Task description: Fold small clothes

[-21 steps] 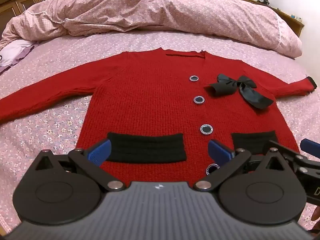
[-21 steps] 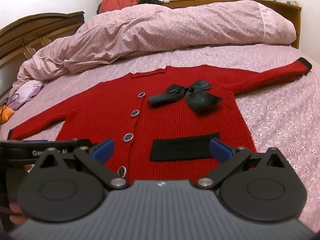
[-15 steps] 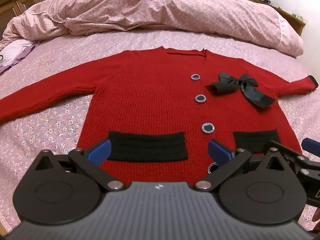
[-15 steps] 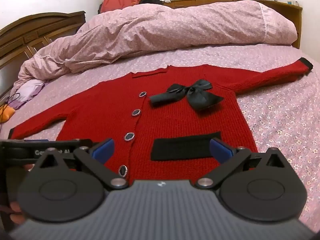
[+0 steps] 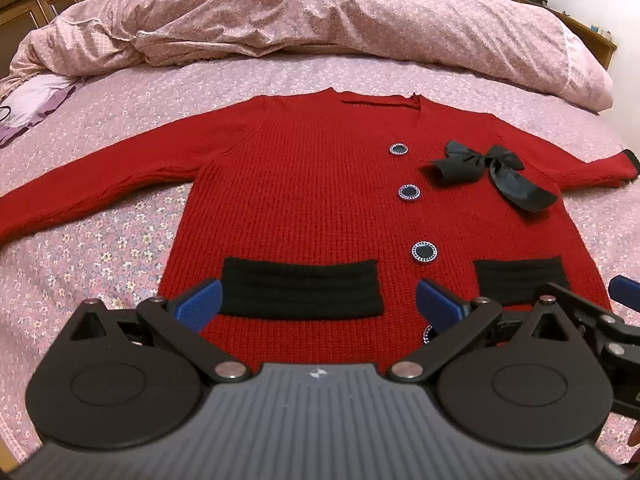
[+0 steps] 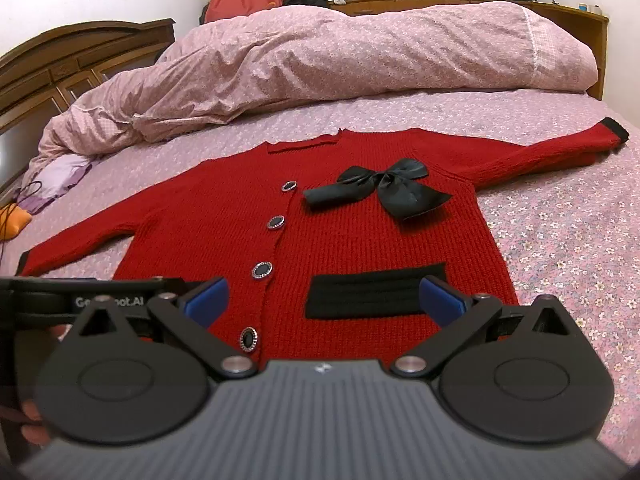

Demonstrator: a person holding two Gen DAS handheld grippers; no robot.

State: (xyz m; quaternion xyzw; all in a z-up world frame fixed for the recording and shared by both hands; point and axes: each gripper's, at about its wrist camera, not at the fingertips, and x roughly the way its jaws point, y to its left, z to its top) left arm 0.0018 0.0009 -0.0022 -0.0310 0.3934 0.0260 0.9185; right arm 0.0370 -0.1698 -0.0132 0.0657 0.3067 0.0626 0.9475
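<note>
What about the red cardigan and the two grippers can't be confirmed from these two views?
- Cardigan hem: hidden in both views behind each gripper's own body.
- Lowest button: left wrist view shows only a sliver beside the left gripper finger.
- Left cuff: cut off by the frame edge in the left wrist view.
- Contact: right gripper is open, but whether it touches the knit is hidden.
- Items on the headboard shelf: too small to identify.
</note>
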